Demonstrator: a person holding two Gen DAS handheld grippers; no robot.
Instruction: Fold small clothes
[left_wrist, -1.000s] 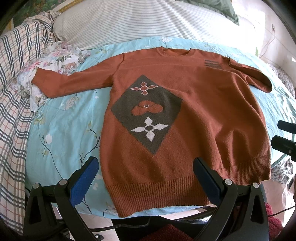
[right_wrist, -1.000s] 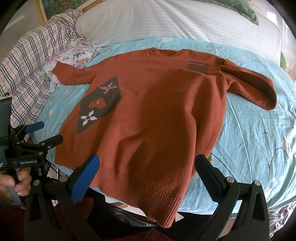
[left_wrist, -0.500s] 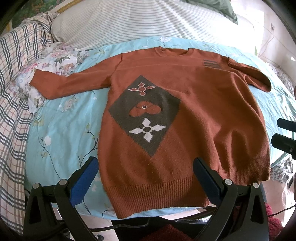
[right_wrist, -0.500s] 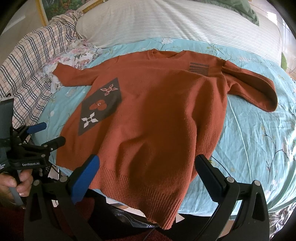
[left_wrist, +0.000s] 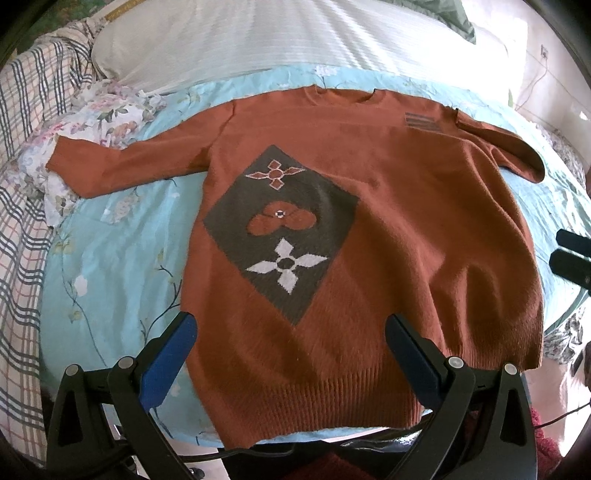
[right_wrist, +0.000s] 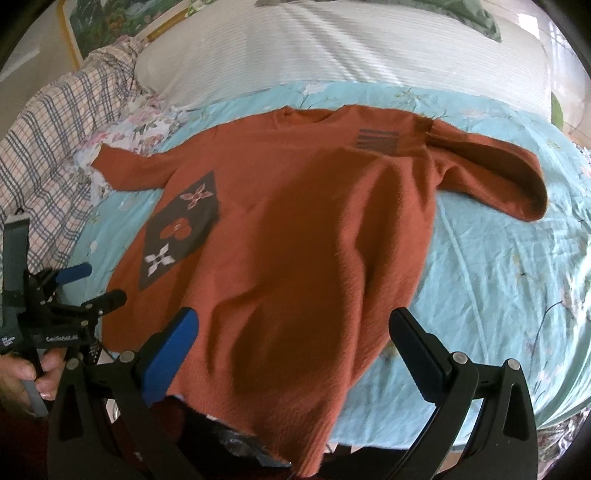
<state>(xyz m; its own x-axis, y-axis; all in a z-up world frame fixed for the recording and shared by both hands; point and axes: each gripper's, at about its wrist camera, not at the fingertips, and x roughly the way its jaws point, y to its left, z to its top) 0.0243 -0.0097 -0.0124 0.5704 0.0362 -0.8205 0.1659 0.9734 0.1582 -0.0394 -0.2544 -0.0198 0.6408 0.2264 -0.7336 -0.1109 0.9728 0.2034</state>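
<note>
- We are holding our left gripper (left_wrist: 290, 334) with its jaws spread wide and gripping nothing, above the ribbed hem of the sweater (left_wrist: 388, 236).
- We are holding our right gripper (right_wrist: 291, 332) wide apart and empty too, over the hem's other corner.
- The sweater is lying flat, front up, on the light blue floral sheet (left_wrist: 110, 258), the hem hanging over the edge.
- Farther away, one sleeve is reaching to the crumpled floral cloth (left_wrist: 99, 122); behind, the striped pillow (left_wrist: 295, 40) is lying.
</note>
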